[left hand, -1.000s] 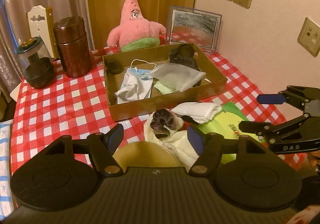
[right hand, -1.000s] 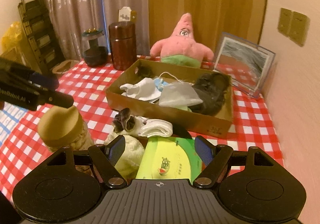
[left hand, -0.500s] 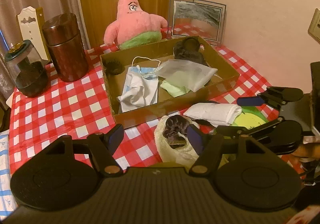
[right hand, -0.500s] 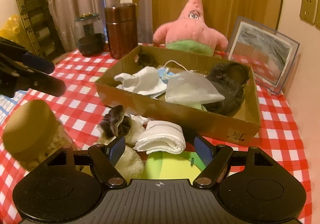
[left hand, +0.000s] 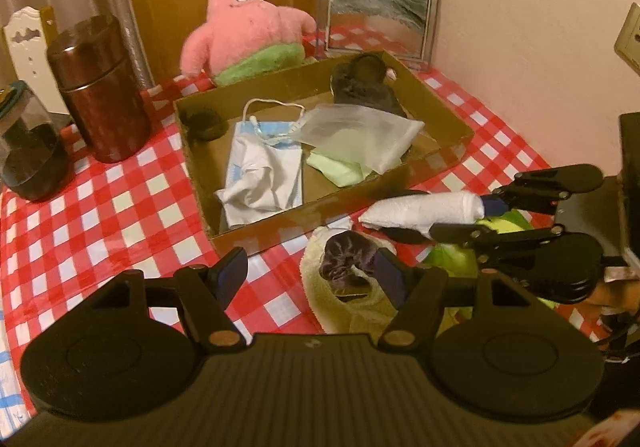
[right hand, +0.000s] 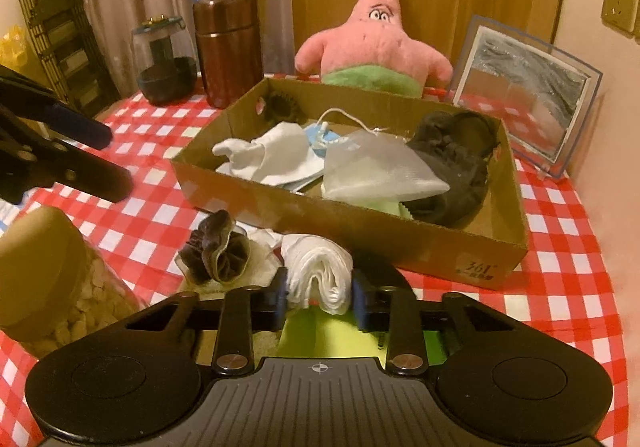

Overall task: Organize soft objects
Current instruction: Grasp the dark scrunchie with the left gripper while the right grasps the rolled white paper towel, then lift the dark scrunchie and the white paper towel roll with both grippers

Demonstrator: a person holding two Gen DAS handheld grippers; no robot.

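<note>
My right gripper (right hand: 320, 297) is shut on a folded white cloth (right hand: 318, 273), just in front of the cardboard box (right hand: 400, 235); the cloth also shows in the left wrist view (left hand: 424, 209), pinched by the right gripper (left hand: 486, 215). The box (left hand: 280, 225) holds a face mask (left hand: 264, 171), a clear bag (left hand: 356, 135), a green cloth and a dark fuzzy item (right hand: 456, 159). A dark scrunchie (right hand: 216, 251) lies on a cream cloth (left hand: 340, 307) on the checked table. My left gripper (left hand: 310, 279) is open and empty above the scrunchie (left hand: 344, 261).
A pink starfish plush (right hand: 374, 47) sits behind the box. A brown canister (right hand: 228, 47), a dark glass jar (right hand: 164, 63) and a picture frame (right hand: 524, 95) stand at the back. A lidded jar of light pieces (right hand: 52, 279) stands front left. A green packet (right hand: 332, 339) lies under my right gripper.
My right gripper has moved forward and closed on the folded white cloth. My left gripper has moved forward towards the box and stays open.
</note>
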